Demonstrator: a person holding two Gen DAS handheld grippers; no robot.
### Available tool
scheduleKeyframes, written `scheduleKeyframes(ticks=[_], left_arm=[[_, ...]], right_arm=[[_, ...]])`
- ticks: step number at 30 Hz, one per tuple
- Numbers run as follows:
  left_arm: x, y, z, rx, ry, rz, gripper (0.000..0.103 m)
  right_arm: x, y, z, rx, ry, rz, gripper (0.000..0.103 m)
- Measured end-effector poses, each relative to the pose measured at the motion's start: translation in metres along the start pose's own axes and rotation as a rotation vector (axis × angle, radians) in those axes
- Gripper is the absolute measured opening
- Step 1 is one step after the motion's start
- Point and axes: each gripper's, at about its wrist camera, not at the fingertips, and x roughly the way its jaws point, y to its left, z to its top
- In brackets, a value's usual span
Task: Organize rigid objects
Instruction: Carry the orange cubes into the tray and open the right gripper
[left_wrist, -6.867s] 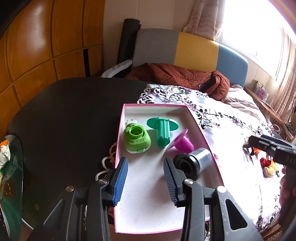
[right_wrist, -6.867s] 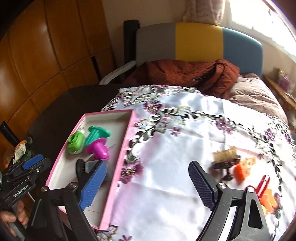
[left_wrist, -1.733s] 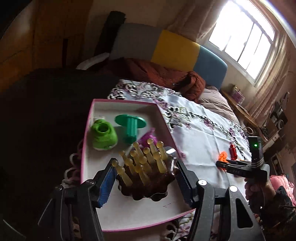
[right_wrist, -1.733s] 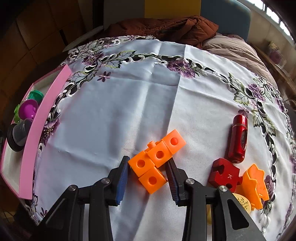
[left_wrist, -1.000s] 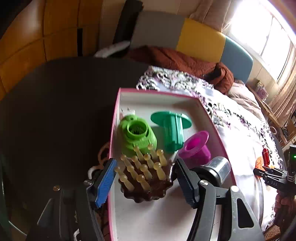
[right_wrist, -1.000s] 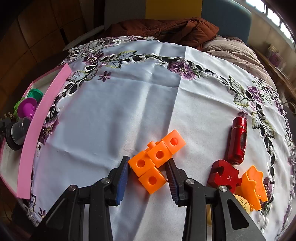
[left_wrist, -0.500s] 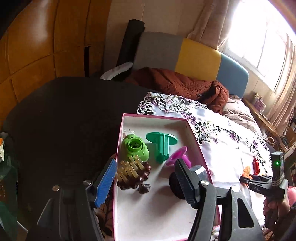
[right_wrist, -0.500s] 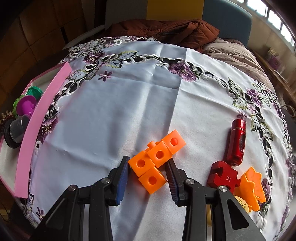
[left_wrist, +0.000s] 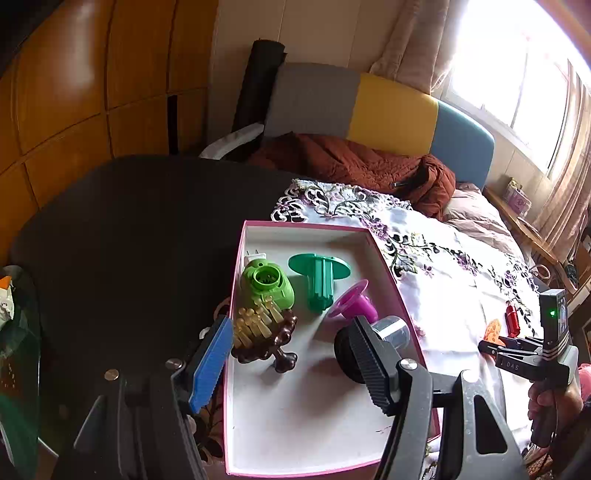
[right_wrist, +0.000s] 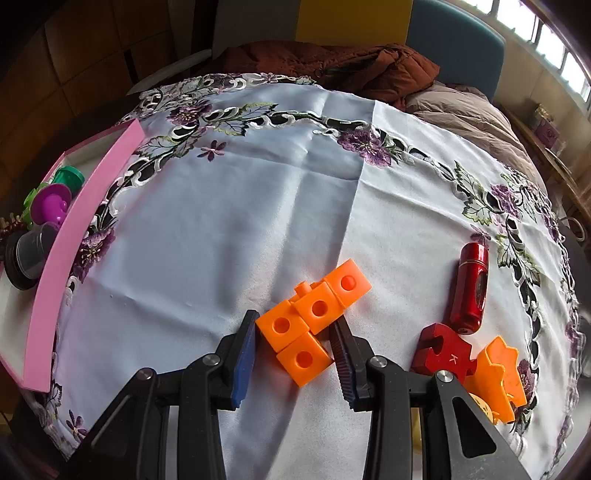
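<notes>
A pink-rimmed white tray (left_wrist: 306, 226) holds a green round toy (left_wrist: 267, 282), a green flanged piece (left_wrist: 319, 275), a purple cup (left_wrist: 354, 302), a black-and-grey cylinder (left_wrist: 388, 334) and a brown dish of yellow pegs (left_wrist: 262, 332), tipped on its side. My left gripper (left_wrist: 290, 330) hangs open above the tray's near half, holding nothing. On the tablecloth, my right gripper (right_wrist: 295, 325) is shut on a cluster of orange cubes (right_wrist: 314, 314), one pad on each side. A hand holds that right gripper (left_wrist: 484, 345) at the right of the left wrist view.
Right of the cubes lie a red cylinder (right_wrist: 471, 288), a red K-marked piece (right_wrist: 443, 352) and an orange star (right_wrist: 498, 373). The tray (right_wrist: 74, 229) is far left on a dark round table (left_wrist: 129, 229). A brown jacket (left_wrist: 351, 166) lies on the sofa behind.
My left gripper has let go of the peg dish, which now lies tipped in the tray, and has drawn back and up. The right gripper and the orange cubes have not moved.
</notes>
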Motion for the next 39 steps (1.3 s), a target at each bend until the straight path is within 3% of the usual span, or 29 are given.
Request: scheduleKeyframes(ticks=[15,23,27,31,39], left_arm=[[0.004,0.006,-0.004,-0.020,0.023,-0.008,0.066],[0.007,0.016,-0.007,-0.037,0.030,-0.001,0.066],[0.006,0.021,-0.008,-0.056,0.024,0.000,0.066],[0.004,0.030,-0.007,-0.085,0.004,0.008,0.066],[0.000,0.054,-0.006,-0.141,-0.007,0.039,0.066]], right_arm=[[-0.005,0.006,0.002,-0.004,-0.003,-0.038,0.037],[-0.037,0.031,0.008,-0.033,-0.079,0.019,0.037],[-0.068,0.061,0.018,-0.096,-0.151,0.097,0.037],[-0.096,0.113,0.025,-0.226,-0.196,0.237,0.037],[-0.098,0.230,0.011,-0.540,-0.148,0.414,0.037]])
